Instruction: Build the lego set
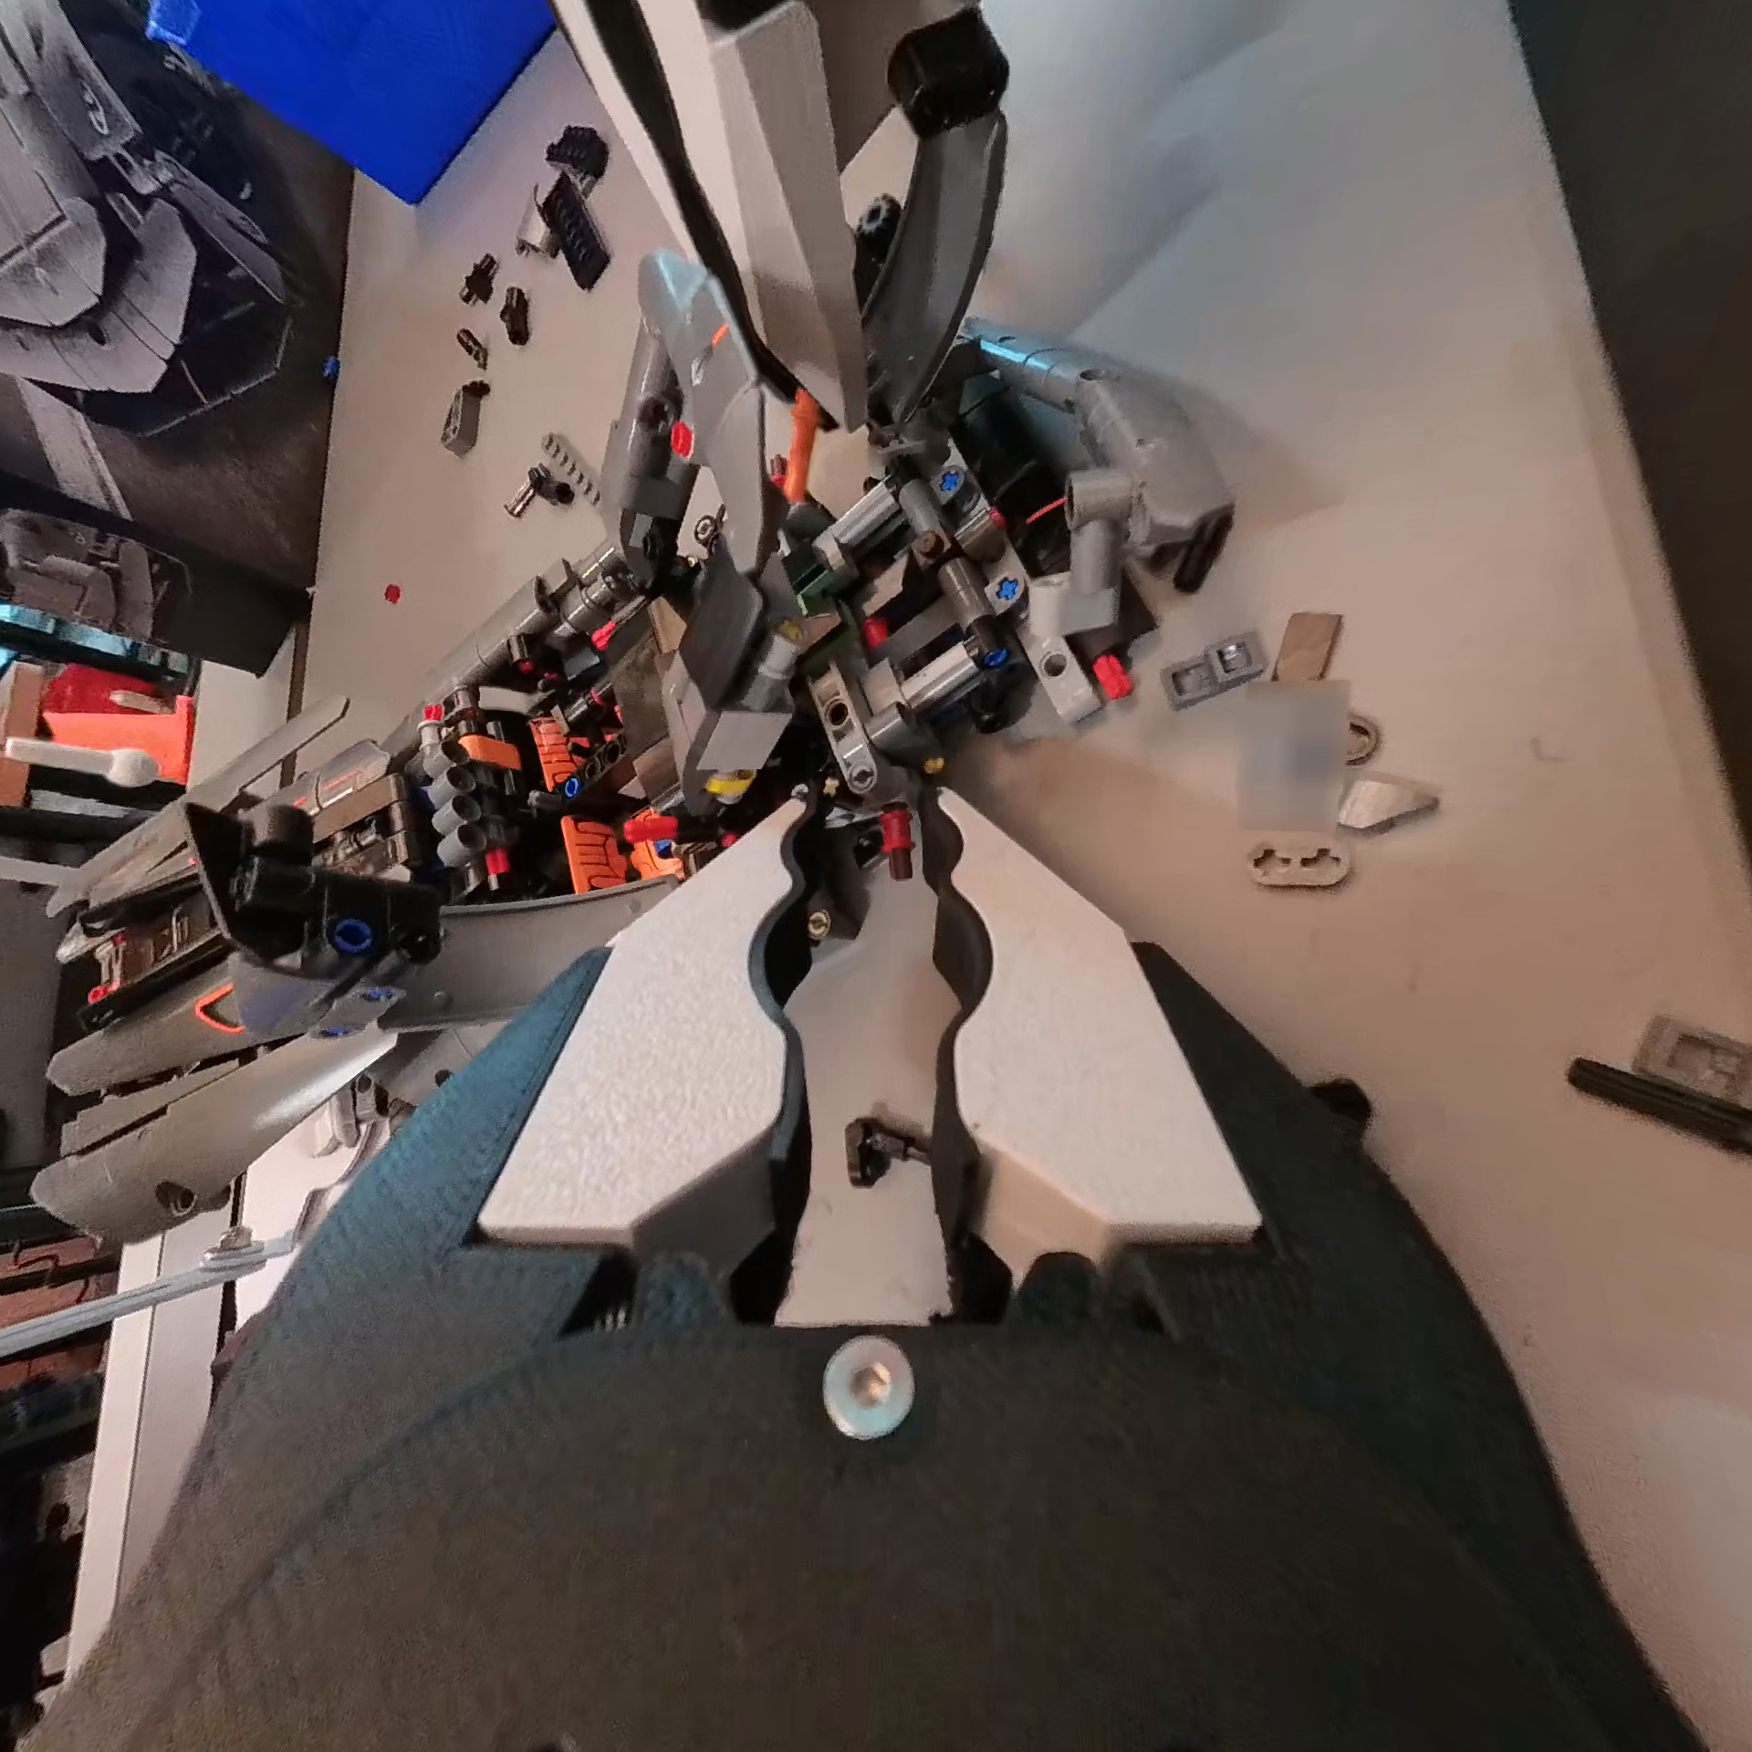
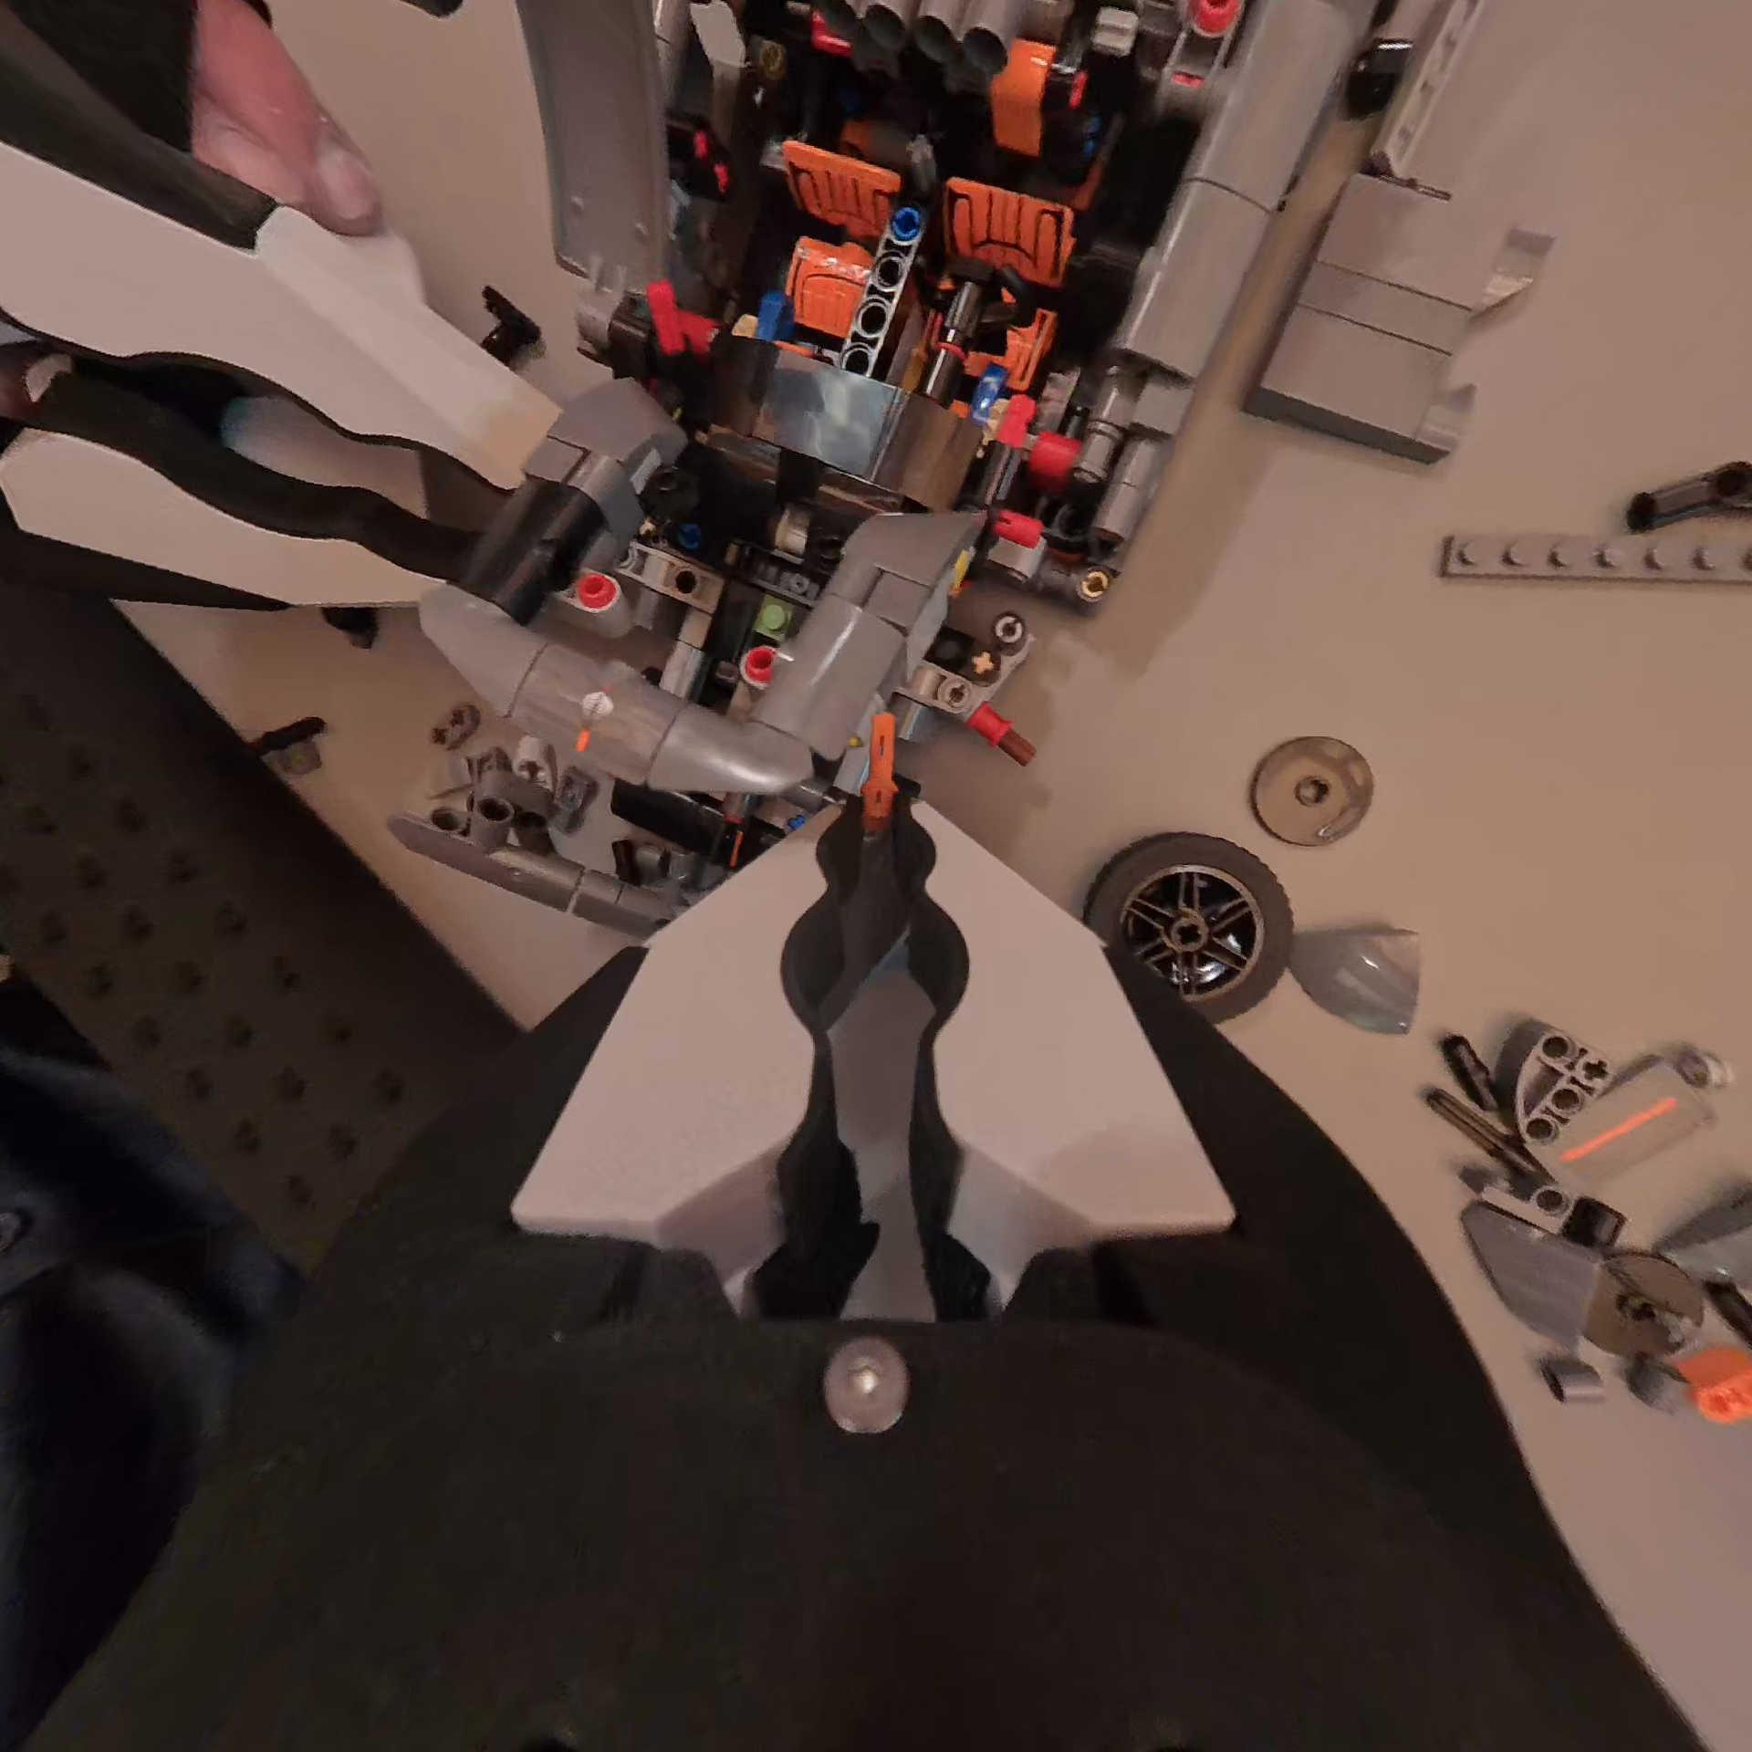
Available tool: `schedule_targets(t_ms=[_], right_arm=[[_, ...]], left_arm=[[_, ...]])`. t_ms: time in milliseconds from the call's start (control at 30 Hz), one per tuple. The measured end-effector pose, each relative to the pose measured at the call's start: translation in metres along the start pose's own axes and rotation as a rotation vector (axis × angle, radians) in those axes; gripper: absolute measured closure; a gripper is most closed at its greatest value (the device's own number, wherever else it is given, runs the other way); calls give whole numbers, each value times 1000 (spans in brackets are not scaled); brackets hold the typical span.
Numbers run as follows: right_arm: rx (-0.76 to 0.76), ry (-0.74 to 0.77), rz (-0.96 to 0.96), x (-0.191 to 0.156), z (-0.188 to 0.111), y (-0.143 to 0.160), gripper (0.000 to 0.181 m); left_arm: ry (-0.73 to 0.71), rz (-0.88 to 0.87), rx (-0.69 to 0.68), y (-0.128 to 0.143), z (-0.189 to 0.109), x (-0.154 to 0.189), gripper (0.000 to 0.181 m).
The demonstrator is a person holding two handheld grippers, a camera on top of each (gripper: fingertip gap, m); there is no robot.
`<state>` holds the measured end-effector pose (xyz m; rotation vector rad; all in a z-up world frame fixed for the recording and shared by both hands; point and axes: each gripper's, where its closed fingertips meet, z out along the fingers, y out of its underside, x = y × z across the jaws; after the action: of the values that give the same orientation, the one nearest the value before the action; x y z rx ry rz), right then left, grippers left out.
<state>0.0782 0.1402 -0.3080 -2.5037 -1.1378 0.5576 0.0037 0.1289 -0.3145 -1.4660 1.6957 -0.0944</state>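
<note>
A grey, black and orange Lego car model (image 1: 720,664) lies on the white table and also shows in the right wrist view (image 2: 853,427). My left gripper (image 1: 872,806) is closed on a black part at the model's front end, beside a red pin (image 1: 896,834). It enters the right wrist view from the left (image 2: 517,517). My right gripper (image 2: 877,820) is shut on a small orange axle piece (image 2: 880,768) and holds it against the model's front edge. It reaches down from the top of the left wrist view (image 1: 853,427), with the orange piece (image 1: 804,446).
A black wheel (image 2: 1190,929), a grey dish (image 2: 1311,790), a long grey plate (image 2: 1593,557) and a pile of loose parts (image 2: 1593,1232) lie to the right. Small black parts (image 1: 531,284), a blue bin (image 1: 360,85) and the set's box (image 1: 123,237) are beyond the model. A hand (image 2: 284,142) holds the left gripper. Spacing between my two grippers at the tips: around 8 cm.
</note>
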Motion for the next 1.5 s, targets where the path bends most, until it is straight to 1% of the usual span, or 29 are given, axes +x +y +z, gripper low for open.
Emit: schedule_targets(t_ms=[133,233,433,533,600,700,867,933,1000,1100,1200,1233,1267,1300,1367,1433,1500], right_arm=[[-26,3,-10,-1,1,2,178],[-47,42,-11,5,0,4,178],[25,-40,18,0,-11,0,178],[47,-67,42,3,-19,2,177],[67,-120,60,-1,-22,0,177],[75,-144,70,-3,-21,0,177],[135,-212,94,-8,-29,1,177],[160,-179,82,-2,-34,4,177],[173,-152,81,4,-38,8,177],[176,-117,77,13,-40,15,177],[177,-105,87,20,-38,20,177],[183,-96,86,23,-36,20,177],[184,-75,85,26,-35,22,177],[179,-66,78,26,-34,25,177],[176,-78,70,22,-33,29,177],[120,-77,53,20,-28,42,177],[72,-78,38,18,-22,54,177]], left_arm=[[-9,-6,-2,-2,1,-1,166],[-19,12,-2,-3,2,0,167],[-47,44,27,-8,-7,-5,170],[-33,1,71,-14,-13,-8,168],[-33,7,49,-10,-9,-6,167],[-46,45,44,-10,-8,-4,167],[-75,41,132,-25,-27,-12,170],[-92,70,162,-35,-37,-13,172],[-112,97,182,-48,-47,-14,175],[-66,91,210,-79,-58,-2,169],[-76,88,165,-107,-54,4,161],[-56,91,144,-115,-49,10,155],[-44,129,140,-123,-47,16,154],[-56,183,136,-129,-45,19,159],[-82,245,71,-128,-39,15,159],[-56,236,37,-124,-32,16,160],[-20,198,-26,-113,-22,21,157]])
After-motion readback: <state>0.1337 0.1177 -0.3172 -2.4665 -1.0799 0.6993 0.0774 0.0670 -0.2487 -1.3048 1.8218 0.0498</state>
